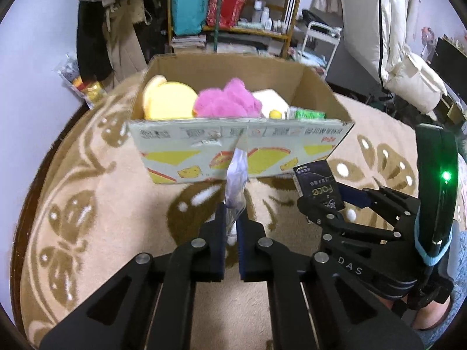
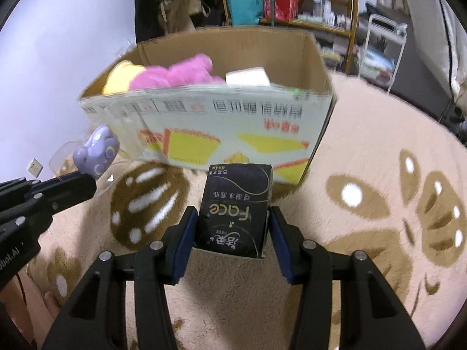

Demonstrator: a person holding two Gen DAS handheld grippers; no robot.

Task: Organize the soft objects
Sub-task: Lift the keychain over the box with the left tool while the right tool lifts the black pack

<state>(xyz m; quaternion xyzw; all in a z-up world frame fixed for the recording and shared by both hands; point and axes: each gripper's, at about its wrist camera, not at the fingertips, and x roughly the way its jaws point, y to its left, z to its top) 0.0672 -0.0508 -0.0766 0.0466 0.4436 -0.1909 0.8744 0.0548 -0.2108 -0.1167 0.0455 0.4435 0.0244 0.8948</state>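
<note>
An open cardboard box [image 1: 242,151] [image 2: 221,122] stands on a beige patterned rug. Inside lie a yellow plush [image 1: 167,99] [image 2: 121,78], a pink plush [image 1: 227,100] [image 2: 175,74], a white soft block [image 1: 270,99] [image 2: 248,77] and a green pack [image 1: 306,114]. My left gripper [image 1: 232,218] [image 2: 87,179] is shut on a clear bag holding a purple toy [image 1: 237,180] [image 2: 97,153], in front of the box. My right gripper [image 2: 232,218] [image 1: 321,201] is shut on a black "Face" tissue pack [image 2: 236,210] [image 1: 318,183], just short of the box's near wall.
The rug [image 1: 96,204] [image 2: 379,233] spreads around the box. Behind it stand a wooden shelf with bags and bottles [image 1: 230,8] [image 2: 292,0], hanging clothes [image 1: 116,23], a white trolley [image 1: 321,40] [image 2: 382,43] and a white padded coat [image 1: 408,58]. A snack bag [image 1: 81,84] lies at far left.
</note>
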